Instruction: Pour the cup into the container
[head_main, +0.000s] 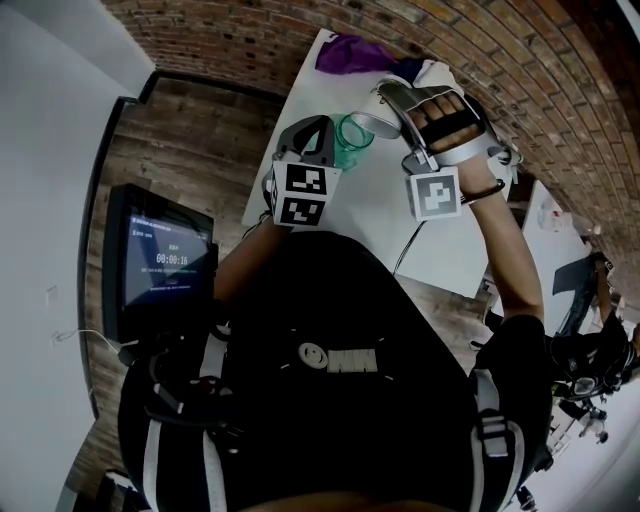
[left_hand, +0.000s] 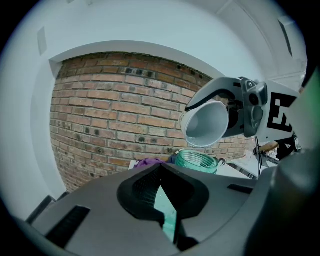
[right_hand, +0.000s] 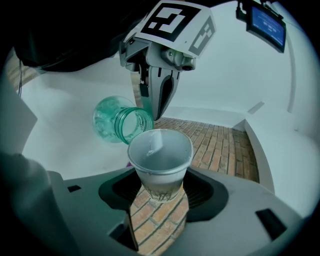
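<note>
Noted white cup (right_hand: 160, 160) pinched in R gripper (right_hand: 160, 200) jaws, tipped above mouth of green jar (left_hand: 196, 162) clamped in L gripper (left_hand: 166, 205) jaws, contents of both unclear; purple cloth (head_main: 350, 52) at far counter (head_main: 390, 215) edge, open counter nearer.

The left claw (left_hand: 163, 196) hides most of the jar (left_hand: 196, 161).

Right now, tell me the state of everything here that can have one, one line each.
cup: tipped, mouth angled down above the jar, no stream visible
jar: upright, mouth open
right gripper: fingers shut on the cup
left gripper: fingers shut on the jar's rim
screen: on, showing a timer
</note>
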